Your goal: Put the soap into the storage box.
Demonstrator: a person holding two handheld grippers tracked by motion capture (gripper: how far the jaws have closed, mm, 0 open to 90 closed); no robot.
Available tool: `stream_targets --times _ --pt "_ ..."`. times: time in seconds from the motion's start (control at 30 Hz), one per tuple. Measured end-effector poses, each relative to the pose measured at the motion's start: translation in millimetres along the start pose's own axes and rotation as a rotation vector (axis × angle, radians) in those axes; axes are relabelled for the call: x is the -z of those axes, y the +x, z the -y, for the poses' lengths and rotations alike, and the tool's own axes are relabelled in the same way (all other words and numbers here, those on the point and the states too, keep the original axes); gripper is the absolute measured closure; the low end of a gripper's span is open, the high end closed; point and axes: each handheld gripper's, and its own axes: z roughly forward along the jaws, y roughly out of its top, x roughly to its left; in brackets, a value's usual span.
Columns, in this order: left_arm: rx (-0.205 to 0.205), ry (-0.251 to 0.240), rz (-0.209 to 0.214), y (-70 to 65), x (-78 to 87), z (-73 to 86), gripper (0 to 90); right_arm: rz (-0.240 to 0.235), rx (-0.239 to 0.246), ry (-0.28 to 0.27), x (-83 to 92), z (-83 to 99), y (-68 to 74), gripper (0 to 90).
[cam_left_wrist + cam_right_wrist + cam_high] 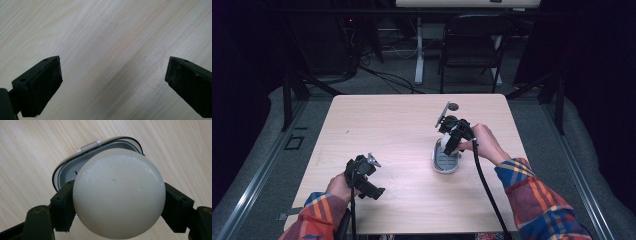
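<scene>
Egg [119, 193] up close in the right gripper view, right gripper [117, 207] clenched on it, jaws pressing both sides, held just above the open grey case [67, 171]. Table [387, 120] under all. Case [445, 161] sits right of table centre, right gripper [453, 141] over it. Left gripper [364, 175] well left of the case, near the front edge; jaws spread wide, nothing between [113, 82].

High view overhead, facing forward-down on table [377, 120] — gripper views close above tabletop, sharing its wood.
</scene>
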Motion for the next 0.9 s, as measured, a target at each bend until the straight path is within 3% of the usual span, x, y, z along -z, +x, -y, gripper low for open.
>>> stream_targets --times 0.5,0.9 --pt "-0.005 0.01 -0.005 -0.4 -0.5 -0.1 3.1 -0.039 0.022 0.038 -23.8 -6.4 10.2 24.5" --pt "-0.003 0.006 -0.009 -0.3 -0.3 0.0 2.8 -0.05 0.035 0.07 -39.4 -1.5 13.3 24.4"
